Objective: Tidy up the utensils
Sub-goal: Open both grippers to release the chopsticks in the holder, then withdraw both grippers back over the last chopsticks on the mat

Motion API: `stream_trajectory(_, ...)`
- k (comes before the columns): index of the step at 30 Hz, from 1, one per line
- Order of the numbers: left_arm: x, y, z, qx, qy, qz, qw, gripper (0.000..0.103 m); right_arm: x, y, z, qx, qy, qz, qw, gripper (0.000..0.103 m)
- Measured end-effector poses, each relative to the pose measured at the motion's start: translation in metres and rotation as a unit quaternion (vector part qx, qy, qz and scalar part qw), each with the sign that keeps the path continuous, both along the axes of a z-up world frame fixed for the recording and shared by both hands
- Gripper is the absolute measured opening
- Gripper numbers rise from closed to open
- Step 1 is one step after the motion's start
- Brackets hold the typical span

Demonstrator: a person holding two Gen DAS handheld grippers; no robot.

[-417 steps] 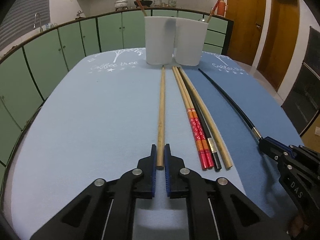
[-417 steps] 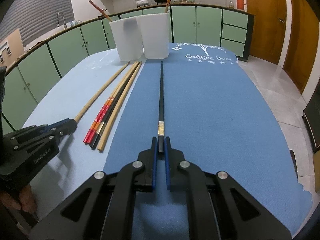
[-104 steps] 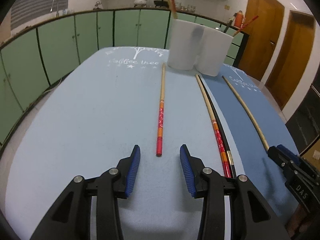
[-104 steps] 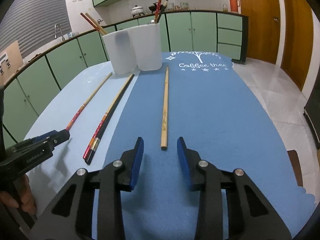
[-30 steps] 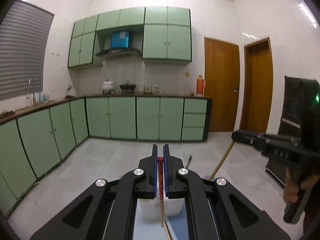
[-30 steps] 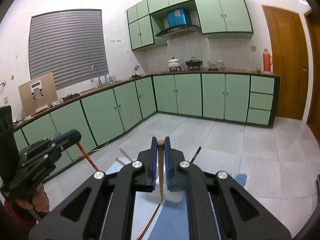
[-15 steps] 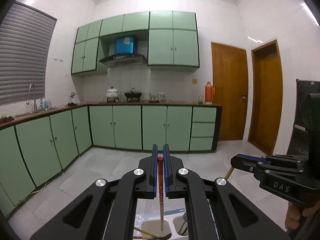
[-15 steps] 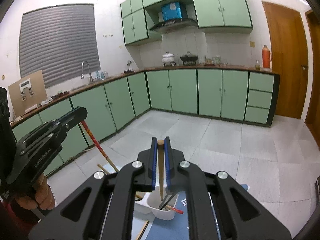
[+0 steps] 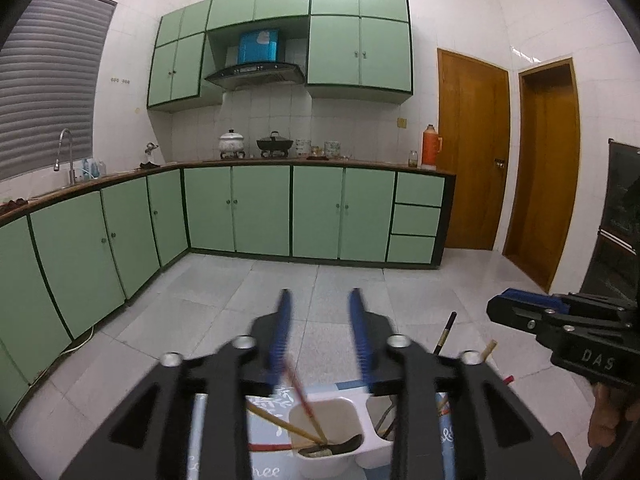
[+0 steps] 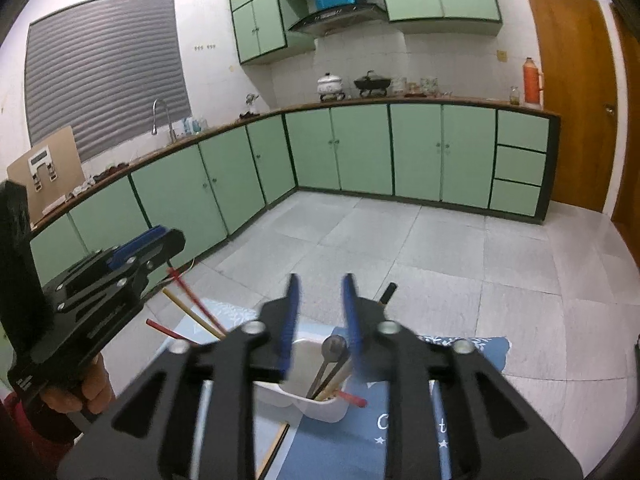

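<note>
Half a second earlier each claw was pinched on an upright chopstick above the white holders; the jaws of both have just been opening, and the sticks are out of them. The left claw (image 9: 319,336) now stands apart with nothing pressed between its blue pads, and the red chopstick (image 9: 301,396) it carried shows as a blurred streak slanting down into the left holder (image 9: 326,412). It appears to be still dropping or settling, though the blur makes that hard to say. The right claw (image 10: 319,316) is likewise apart and empty. Below it the right holder (image 10: 306,404) carries a spoon (image 10: 334,346) and several sticks; I judge the tan chopstick (image 10: 338,378) leaning at its near right side to be the one just let go, but I cannot be sure.

Both holders stand side by side at the far end of the blue-covered table (image 10: 404,432). Two more sticks lean out leftward from the left holder in the right view.

For the task this means one more pair of chopsticks has been delivered. At least one stick still lies on the table (image 10: 276,450) near the holders, low in the right view, so sorting is probably not finished.
</note>
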State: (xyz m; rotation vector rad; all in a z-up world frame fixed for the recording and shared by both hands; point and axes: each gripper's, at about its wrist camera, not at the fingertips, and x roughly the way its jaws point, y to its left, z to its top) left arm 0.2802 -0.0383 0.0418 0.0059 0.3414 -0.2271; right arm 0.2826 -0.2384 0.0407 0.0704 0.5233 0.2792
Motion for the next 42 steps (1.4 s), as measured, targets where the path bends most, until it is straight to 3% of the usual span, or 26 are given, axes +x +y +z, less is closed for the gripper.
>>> stream_trajectory(2, -0.01, 0.003, 0.004, -0.002, -0.008, 0.005, 0.9999, 0.05, -0.015, -0.003, 0.006, -0.003, -0.02, -0.013, 1.0, 0.064)
stream_trajectory(3, -0.015, 0.005, 0.005, -0.003, -0.011, 0.008, 0.9999, 0.056, -0.021, -0.004, 0.007, -0.004, -0.028, -0.016, 0.999, 0.067)
stream_trajectory(5, -0.031, 0.009, 0.008, -0.007, -0.02, 0.012, 0.9997, 0.064, -0.04, -0.007, 0.009, -0.009, -0.045, -0.027, 0.999, 0.085)
stream_trajectory(7, -0.045, 0.013, 0.008, -0.008, -0.024, 0.016, 0.9995, 0.073, -0.058, -0.013, 0.007, -0.01, -0.059, -0.039, 0.997, 0.09)
stream_trajectory(14, -0.096, 0.03, -0.008, -0.023, -0.012, 0.021, 0.9995, 0.079, -0.116, -0.026, -0.026, -0.007, -0.044, -0.059, 0.997, 0.094)
stream_trajectory(24, -0.155, 0.039, -0.072, 0.011, 0.05, 0.034, 0.9981, 0.081, -0.174, -0.009, -0.091, -0.024, -0.011, -0.065, 0.998, 0.094)
stream_trajectory(35, -0.188, 0.049, -0.131, 0.034, 0.085, 0.045, 0.9948, 0.081, -0.207, 0.011, -0.144, -0.011, 0.018, -0.069, 0.997, 0.094)
stream_trajectory(42, -0.197, 0.058, -0.153, 0.034, 0.114, 0.05, 0.9917, 0.081, -0.214, 0.027, -0.165, -0.022, 0.044, -0.059, 0.997, 0.094)
